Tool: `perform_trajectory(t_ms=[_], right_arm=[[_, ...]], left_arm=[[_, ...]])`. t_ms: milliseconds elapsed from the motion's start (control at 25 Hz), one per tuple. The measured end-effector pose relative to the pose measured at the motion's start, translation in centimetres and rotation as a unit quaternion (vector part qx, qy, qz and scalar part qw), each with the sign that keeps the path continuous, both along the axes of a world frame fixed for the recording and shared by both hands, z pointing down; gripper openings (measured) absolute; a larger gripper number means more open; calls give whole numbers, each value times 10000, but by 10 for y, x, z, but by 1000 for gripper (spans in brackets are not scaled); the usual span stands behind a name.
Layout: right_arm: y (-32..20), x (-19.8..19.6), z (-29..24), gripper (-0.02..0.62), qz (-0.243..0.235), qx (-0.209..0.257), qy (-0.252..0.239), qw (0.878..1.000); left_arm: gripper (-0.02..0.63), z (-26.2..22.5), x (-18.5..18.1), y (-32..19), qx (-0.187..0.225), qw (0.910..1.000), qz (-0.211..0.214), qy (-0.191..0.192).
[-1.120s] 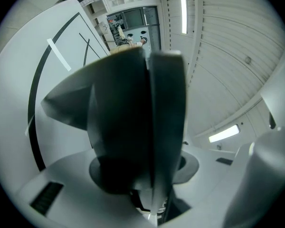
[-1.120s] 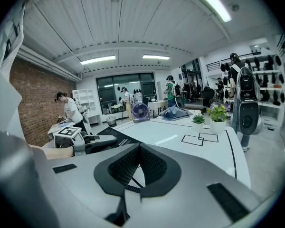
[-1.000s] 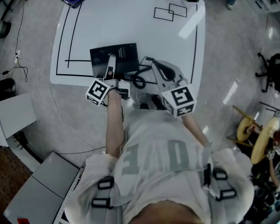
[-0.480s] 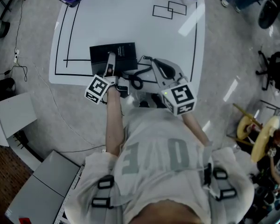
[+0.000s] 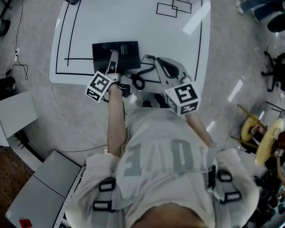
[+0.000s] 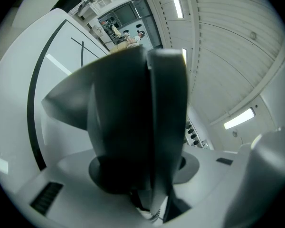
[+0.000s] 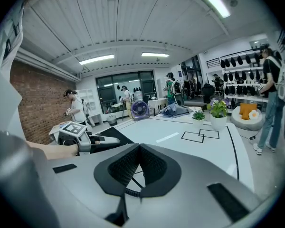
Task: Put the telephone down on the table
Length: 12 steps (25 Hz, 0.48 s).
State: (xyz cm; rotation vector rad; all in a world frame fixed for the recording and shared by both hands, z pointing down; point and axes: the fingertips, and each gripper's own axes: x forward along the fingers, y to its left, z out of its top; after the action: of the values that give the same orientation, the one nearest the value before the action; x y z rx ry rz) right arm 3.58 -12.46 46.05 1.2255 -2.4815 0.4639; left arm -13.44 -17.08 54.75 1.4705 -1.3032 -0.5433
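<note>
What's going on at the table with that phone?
A person at the white table has a gripper in each hand. The left gripper is closed on a dark part of the black telephone, which appears to lie near the table's front edge. The right gripper hovers beside it, jaws together, over the coiled cord. The telephone is not released yet.

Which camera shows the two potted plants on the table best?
The right gripper view: both potted plants stand whole and side on, pots and leaves clear. The head view catches only their leaves from above, at its top edge. The left gripper view doesn't show them.
</note>
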Motion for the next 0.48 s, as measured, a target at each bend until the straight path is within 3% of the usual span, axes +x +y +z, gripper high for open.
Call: perform_trajectory(t_ms=[480], right_arm=[[3, -5, 3, 8, -119, -21, -16, 9999]], left_arm=[[172, 1, 0, 0, -86, 9999, 75, 11]])
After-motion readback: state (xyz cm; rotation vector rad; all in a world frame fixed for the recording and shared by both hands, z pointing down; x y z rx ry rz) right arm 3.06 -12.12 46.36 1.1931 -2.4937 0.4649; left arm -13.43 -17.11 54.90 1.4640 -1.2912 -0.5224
